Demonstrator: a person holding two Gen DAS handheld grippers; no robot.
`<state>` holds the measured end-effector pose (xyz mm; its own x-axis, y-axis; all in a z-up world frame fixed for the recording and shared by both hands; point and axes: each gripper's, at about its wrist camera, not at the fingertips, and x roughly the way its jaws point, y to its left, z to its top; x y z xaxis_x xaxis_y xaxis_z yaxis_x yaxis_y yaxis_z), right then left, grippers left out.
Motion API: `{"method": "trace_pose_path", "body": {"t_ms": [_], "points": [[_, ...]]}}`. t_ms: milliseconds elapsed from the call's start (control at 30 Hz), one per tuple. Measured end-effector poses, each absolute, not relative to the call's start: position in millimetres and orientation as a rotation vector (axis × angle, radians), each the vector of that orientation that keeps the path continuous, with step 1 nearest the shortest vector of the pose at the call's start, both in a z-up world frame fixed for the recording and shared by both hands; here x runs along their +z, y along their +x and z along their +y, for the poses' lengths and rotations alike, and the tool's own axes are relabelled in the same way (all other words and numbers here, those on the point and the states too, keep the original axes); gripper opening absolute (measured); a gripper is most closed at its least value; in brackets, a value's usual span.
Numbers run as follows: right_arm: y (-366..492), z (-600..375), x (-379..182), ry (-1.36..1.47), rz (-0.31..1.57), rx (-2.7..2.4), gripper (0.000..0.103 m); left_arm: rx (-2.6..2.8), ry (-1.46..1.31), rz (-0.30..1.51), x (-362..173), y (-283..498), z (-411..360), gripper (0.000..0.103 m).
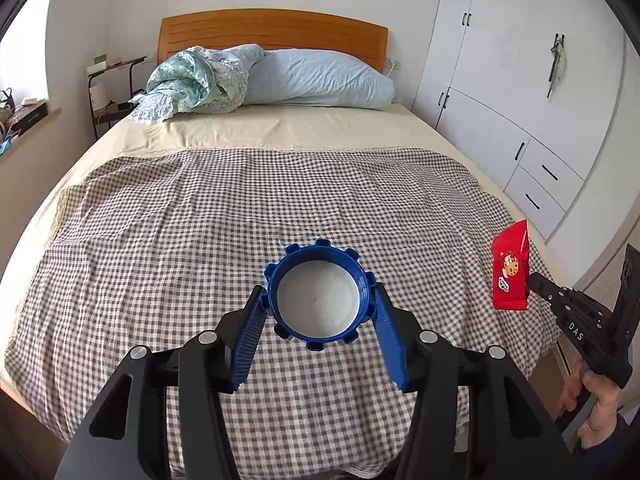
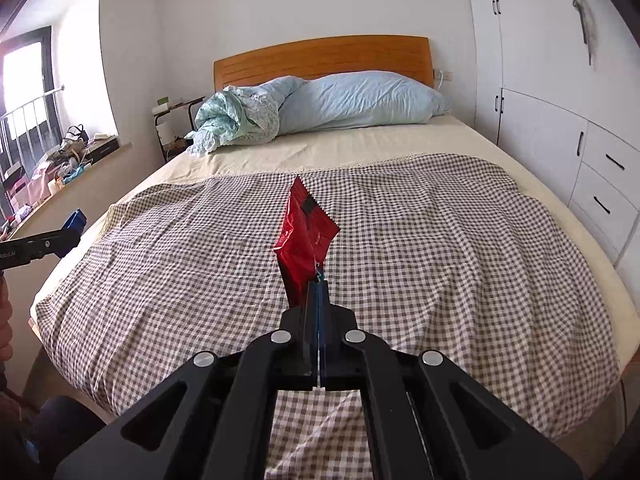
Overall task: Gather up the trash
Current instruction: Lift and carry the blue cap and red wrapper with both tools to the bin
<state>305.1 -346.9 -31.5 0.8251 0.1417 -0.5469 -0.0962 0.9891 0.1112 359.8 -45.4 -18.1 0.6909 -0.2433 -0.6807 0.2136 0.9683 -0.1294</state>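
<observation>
From the left wrist view, my left gripper stands about half open with its blue pads pressed on either side of a blue lid, a notched ring with a pale inner face turned toward the camera; it is held clear above the bed; off to the right of this gripper, and a little farther out, the right gripper pinches a red wrapper at its lower right corner, so the wrapper stands upright with its long axis near vertical; a hand grips that tool's handle at the frame's lower right.

From the right wrist view, my right gripper is fully shut on the wrapper, which rises straight ahead of the tips, long axis pointing up and away; the left gripper shows far to the left, a blue pad at its tip.

Both pieces of trash are already lifted, one per hand; I see no bin in either view, so I judge the next move is to carry both off the bed to wherever the bin is.

The bed carries a checked cloth over a cream sheet, with no other litter on it that I can see; pillows and a wooden headboard lie far ahead; white cupboards run along the right.
</observation>
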Motion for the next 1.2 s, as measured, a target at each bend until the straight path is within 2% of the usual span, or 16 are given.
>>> {"method": "trace_pose_path", "body": {"t_ms": [267,500,667,933,1200], "points": [[227.5,-418.2,-38.4,0.074,0.572,0.053,0.0,-0.43,0.025,0.763,-15.9,307.0,-131.2,0.05],[162.7,-480.9,-100.4,0.106,0.68,-0.007,0.0,-0.634,0.119,0.863,-68.2,271.3,-234.8,0.05],[119.1,-498.9,-166.2,0.169,0.785,-0.023,0.0,-0.706,0.198,0.951,-114.8,254.1,-287.1,0.05],[72.1,-501.0,-317.7,0.354,1.027,-0.015,0.0,-0.775,0.321,1.055,-171.0,238.6,-344.9,0.05],[64.0,-500.9,-404.6,0.458,1.139,-0.099,0.0,-0.793,0.406,1.146,-218.0,234.4,-392.6,0.05]]}}
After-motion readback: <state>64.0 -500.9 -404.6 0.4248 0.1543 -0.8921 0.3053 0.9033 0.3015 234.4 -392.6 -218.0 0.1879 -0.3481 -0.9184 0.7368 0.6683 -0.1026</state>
